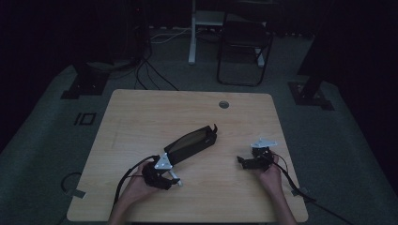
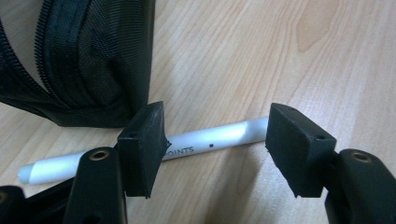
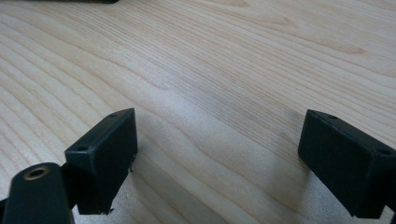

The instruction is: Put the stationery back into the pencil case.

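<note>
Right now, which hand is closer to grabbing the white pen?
Left. The left gripper has its open jaws on either side of the white pen, beside the black pencil case. The right gripper sits apart over bare table.

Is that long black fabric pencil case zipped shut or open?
Open: the black fabric pencil case gapes along its top, its zipper teeth parted.

Your high view looks forward and down from above your side, taking in the whole bench (image 1: 187, 112) at mid-frame. Your left gripper view sits very close, low over the wood, and shares the black pouch (image 2: 84, 60), upper left, with the high view (image 1: 190, 144). Your right gripper view skims bare bench (image 3: 210, 70) just as near.
</note>
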